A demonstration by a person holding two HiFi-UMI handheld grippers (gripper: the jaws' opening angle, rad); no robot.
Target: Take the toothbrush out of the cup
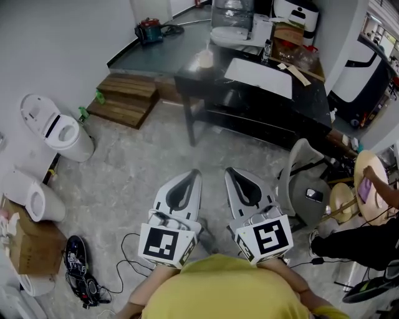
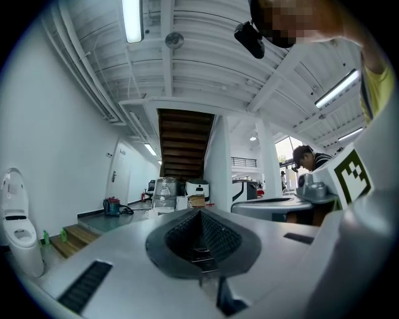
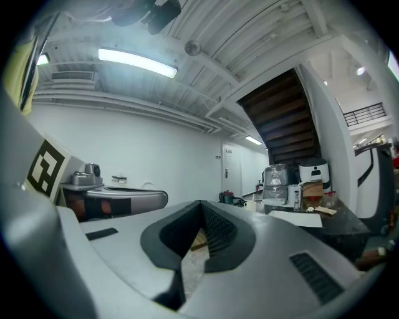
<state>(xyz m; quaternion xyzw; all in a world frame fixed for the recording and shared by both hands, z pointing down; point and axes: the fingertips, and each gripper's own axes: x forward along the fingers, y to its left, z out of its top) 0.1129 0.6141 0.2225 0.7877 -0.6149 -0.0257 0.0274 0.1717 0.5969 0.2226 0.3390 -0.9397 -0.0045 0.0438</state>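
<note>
A pale cup [image 1: 205, 59] stands on the near left corner of the black table [image 1: 249, 99], far ahead of me. A thin stick that looks like the toothbrush [image 1: 207, 48] rises from it. My left gripper [image 1: 195, 172] and right gripper [image 1: 229, 170] are held side by side close to my body, over the floor and well short of the table. Both are shut with nothing between the jaws. The cup [image 2: 152, 213] is tiny in the left gripper view beyond the left gripper [image 2: 201, 210]. In the right gripper view the cup [image 3: 250, 205] sits past the right gripper [image 3: 201, 202].
A white sheet [image 1: 259, 77], a clear container [image 1: 232, 15] and boxes crowd the table. Wooden steps [image 1: 128, 96] and two toilets [image 1: 59, 134] are on the left, a cardboard box [image 1: 28, 246] and cables [image 1: 81, 271] near left. A grey chair [image 1: 308, 187] and a seated person [image 1: 374, 205] are on the right.
</note>
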